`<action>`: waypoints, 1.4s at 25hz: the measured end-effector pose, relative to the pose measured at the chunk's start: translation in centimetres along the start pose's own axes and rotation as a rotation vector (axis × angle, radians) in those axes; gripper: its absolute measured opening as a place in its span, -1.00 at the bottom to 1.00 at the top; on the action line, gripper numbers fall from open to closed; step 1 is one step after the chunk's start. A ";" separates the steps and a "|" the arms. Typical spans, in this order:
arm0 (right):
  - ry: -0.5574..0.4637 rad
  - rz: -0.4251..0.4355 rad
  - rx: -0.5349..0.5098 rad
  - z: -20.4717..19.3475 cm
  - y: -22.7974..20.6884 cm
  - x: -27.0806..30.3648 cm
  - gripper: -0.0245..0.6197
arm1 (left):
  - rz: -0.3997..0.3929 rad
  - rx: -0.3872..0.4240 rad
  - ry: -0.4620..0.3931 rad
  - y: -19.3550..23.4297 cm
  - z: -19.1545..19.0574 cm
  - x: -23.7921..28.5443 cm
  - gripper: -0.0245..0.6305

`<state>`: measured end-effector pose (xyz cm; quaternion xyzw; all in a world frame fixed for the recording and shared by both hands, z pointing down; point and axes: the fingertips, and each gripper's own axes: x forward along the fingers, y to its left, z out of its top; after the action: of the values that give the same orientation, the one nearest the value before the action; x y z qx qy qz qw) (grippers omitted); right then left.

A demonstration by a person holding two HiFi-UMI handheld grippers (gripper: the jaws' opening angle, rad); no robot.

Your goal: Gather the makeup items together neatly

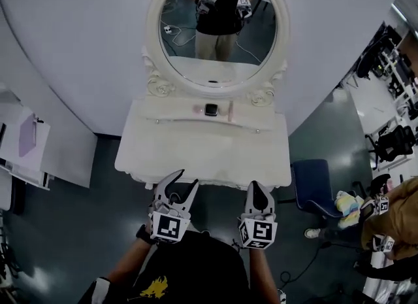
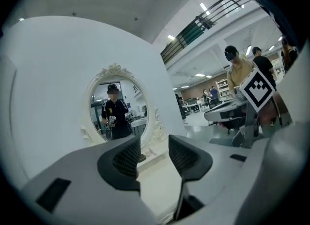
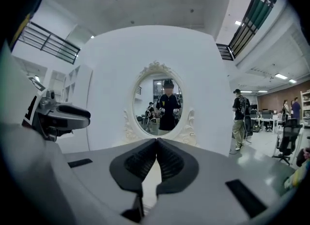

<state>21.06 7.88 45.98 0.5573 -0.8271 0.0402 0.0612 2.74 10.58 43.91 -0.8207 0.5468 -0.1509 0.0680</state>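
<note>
Far across the table (image 1: 196, 155), the makeup items (image 1: 211, 110) line up side to side, nearer the left gripper (image 1: 187, 178), partly spread and empty, than the closed, empty right gripper (image 1: 259, 188).

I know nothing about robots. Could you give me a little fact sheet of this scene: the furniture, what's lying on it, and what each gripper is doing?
furniture: white vanity table with an oval mirror, against a white wall
items on table: dark square compact, with a pale pink item to its left and a pink stick to its right, in a row below the mirror
left gripper: jaws apart, nothing between them
right gripper: jaws together, empty
gripper position: both near the table's front edge, apart from the items
task status: items untouched
</note>
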 end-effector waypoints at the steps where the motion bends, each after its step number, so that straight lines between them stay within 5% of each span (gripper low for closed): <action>1: -0.010 0.017 -0.002 0.3 0.3 -0.7 -0.88 | 0.009 -0.005 -0.003 -0.3 0.2 -0.7 -0.37; 5: -0.066 0.089 -0.026 2.3 2.3 -2.5 -0.88 | 0.092 -0.004 -0.078 -0.2 1.6 -2.9 -0.62; 9: -0.135 0.200 -0.072 4.5 6.4 -4.8 -0.88 | 0.172 -0.132 -0.024 0.1 1.1 -6.0 -0.88; 13: -0.128 0.270 -0.064 5.0 10.2 -4.9 -0.88 | 0.199 -0.143 -0.018 0.6 0.7 -7.6 -0.89; 16: -0.120 0.272 -0.095 5.4 11.7 -4.7 -0.88 | 0.206 -0.125 -0.052 2.0 0.5 -8.6 -0.89; 22: -0.081 0.268 -0.134 5.3 13.6 -4.1 -0.88 | 0.183 -0.132 0.047 5.3 -1.8 -11.3 -0.89; 35: -0.079 0.269 -0.115 5.7 15.8 -3.8 -0.88 | 0.162 -0.125 0.012 6.8 -2.0 -11.3 -0.89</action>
<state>7.50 16.53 39.84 0.4380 -0.8971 -0.0216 0.0545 -7.90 18.44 41.94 -0.7755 0.6202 -0.1154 0.0255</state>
